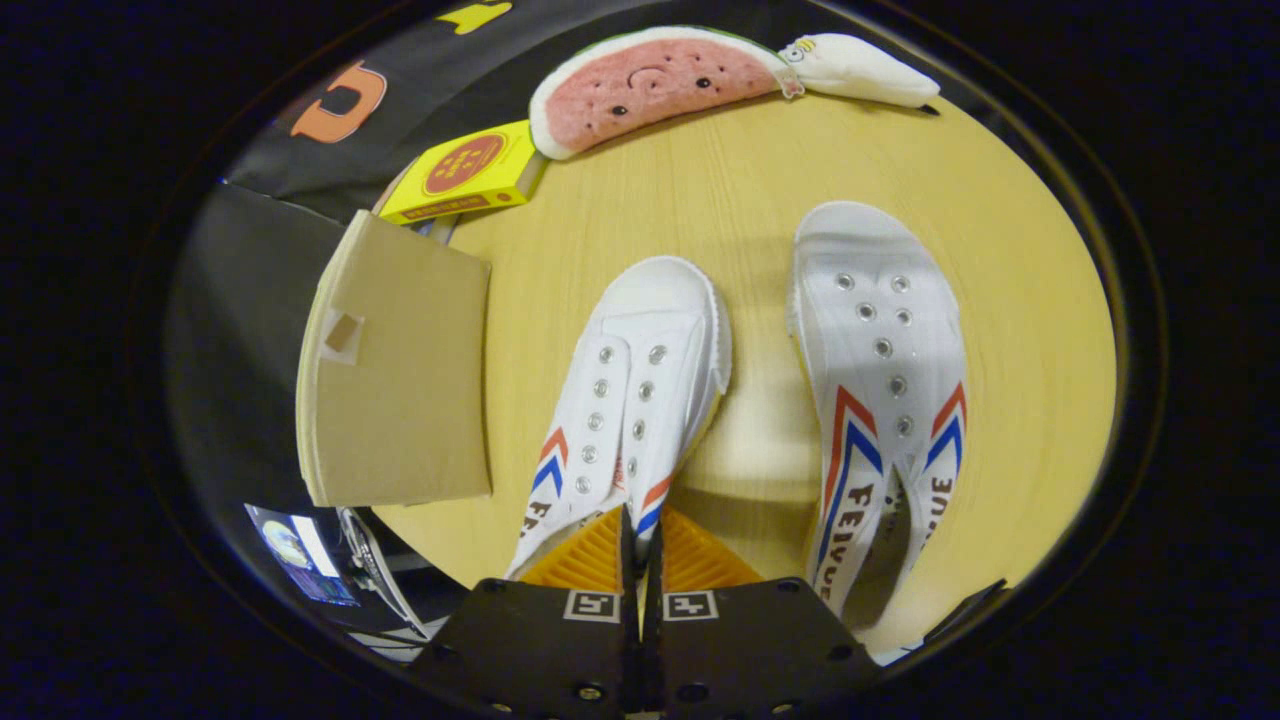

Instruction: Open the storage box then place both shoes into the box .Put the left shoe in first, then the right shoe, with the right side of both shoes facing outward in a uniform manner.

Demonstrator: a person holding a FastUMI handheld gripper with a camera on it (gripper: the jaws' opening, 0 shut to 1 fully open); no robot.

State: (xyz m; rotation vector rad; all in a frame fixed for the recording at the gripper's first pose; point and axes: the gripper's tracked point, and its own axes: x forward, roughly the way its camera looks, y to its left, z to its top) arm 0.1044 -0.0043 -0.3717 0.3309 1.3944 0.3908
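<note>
Two white canvas shoes with red and blue stripes lie on the round wooden table (760,200), toes pointing away from me. The left-hand shoe (640,370) is tilted, and its heel end reaches back to my gripper (640,535). The fingers are pressed together on the striped side wall of that shoe's opening. To the right of the fingers, the other shoe (880,370) lies flat and is not touched. The brown cardboard storage box (400,370) sits left of the held shoe at the table's edge. I see one broad panel with a small cut-out tab, and its inside is hidden.
A yellow carton (470,172) lies beyond the cardboard box. A watermelon-slice plush (650,85) and a white plush (860,70) lie at the far edge of the table. The table's rim curves close on the right. A lit screen (300,555) sits below the table at the left.
</note>
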